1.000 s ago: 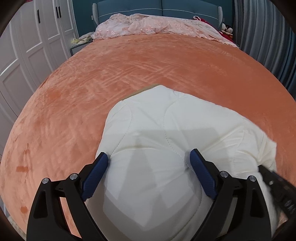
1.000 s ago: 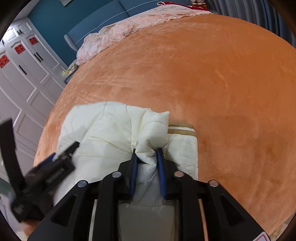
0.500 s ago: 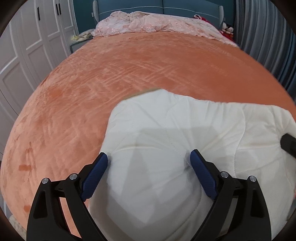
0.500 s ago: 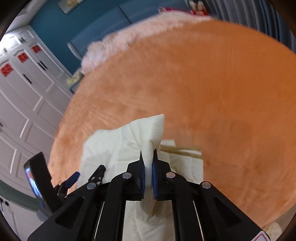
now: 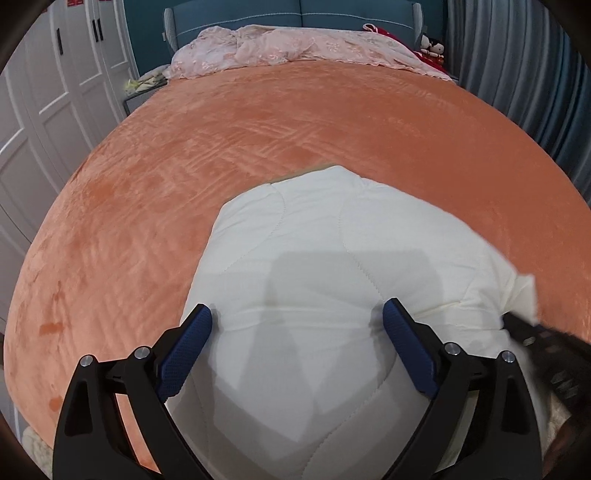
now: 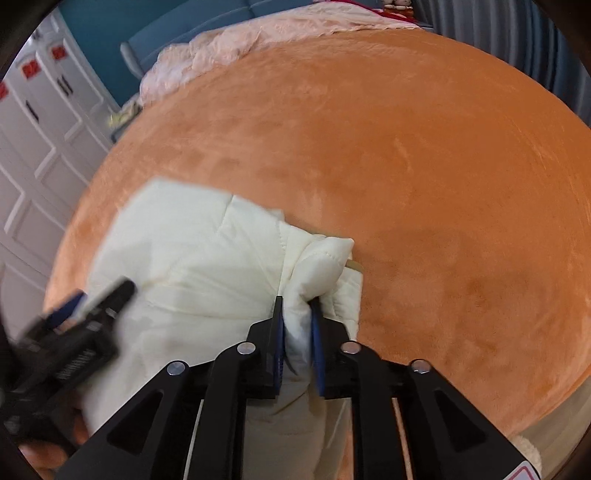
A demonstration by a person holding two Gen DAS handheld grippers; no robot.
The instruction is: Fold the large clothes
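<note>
A cream quilted padded jacket (image 5: pixel 332 266) lies folded in a bundle on the orange bedspread (image 5: pixel 221 147), near the bed's front edge. My left gripper (image 5: pixel 297 325) is open, its blue pads resting on either side of the bundle's near part. My right gripper (image 6: pixel 297 308) is shut on a bunched fold of the jacket (image 6: pixel 207 258) at its right edge. The right gripper shows blurred at the right edge of the left wrist view (image 5: pixel 535 339). The left gripper shows blurred at the left of the right wrist view (image 6: pixel 85 310).
A pink lace coverlet (image 5: pixel 295 48) lies crumpled by the blue headboard (image 5: pixel 295 14). White wardrobe doors (image 5: pixel 44 92) stand to the left, grey curtains (image 5: pixel 517 55) to the right. A bedside table (image 5: pixel 140 96) stands at the bed's far left corner.
My right gripper lifted the jacket's fold up, then came back down and to the left with it. The left gripper stayed put on the bundle.
</note>
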